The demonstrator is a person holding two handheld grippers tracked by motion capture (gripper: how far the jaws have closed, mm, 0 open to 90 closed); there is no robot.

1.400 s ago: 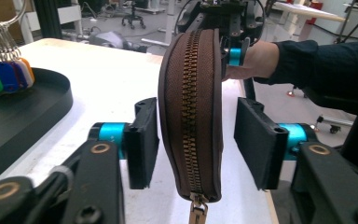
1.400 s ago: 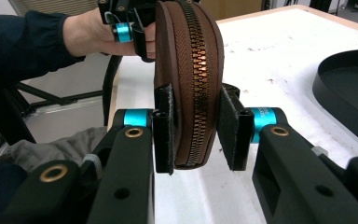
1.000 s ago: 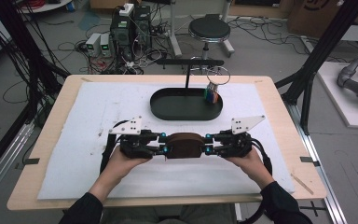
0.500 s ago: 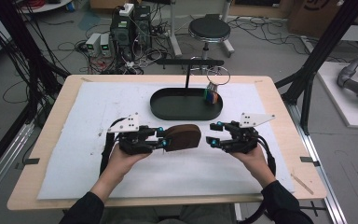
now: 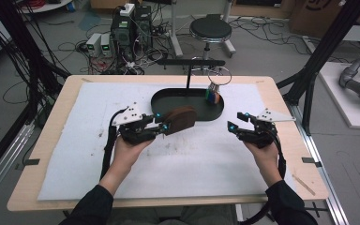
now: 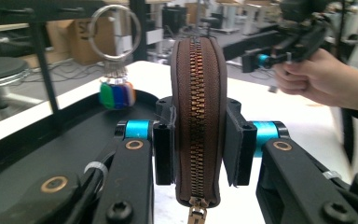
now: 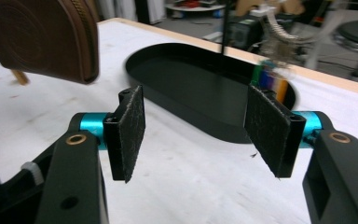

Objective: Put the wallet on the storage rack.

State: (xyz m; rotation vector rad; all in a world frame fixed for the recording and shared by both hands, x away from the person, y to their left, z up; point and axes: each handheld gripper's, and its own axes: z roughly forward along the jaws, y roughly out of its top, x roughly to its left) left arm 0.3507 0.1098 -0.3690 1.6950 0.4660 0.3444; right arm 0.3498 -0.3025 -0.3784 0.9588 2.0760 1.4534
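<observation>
My left gripper (image 5: 165,125) had its pads clamped on the flat sides of the brown, round-cornered leather pouch with a brass zip (image 5: 180,119), gripping it on edge above the white mat (image 5: 187,159). In the left gripper view the pouch (image 6: 198,119) stood upright between the two pads (image 6: 164,151), zip facing the camera and the brass puller hanging at its 6 o'clock.

My right gripper (image 5: 236,121) had let go; its jaws had just been opening and stood wide with nothing between them. It sat well apart from the pouch, at about 3 o'clock of it in the high view. In the right gripper view I saw the two felt-faced pads (image 7: 131,133) spread far from each other, with bare mat and the black oval tray (image 7: 186,81) beyond them, and the pouch (image 7: 42,37) off at 10 o'clock.

The tray (image 5: 161,101) lay just past the pouch at 12 o'clock. At the tray's right end a metal ring with multicoloured tabs (image 5: 214,91) hung from a black stand (image 5: 188,70).
</observation>
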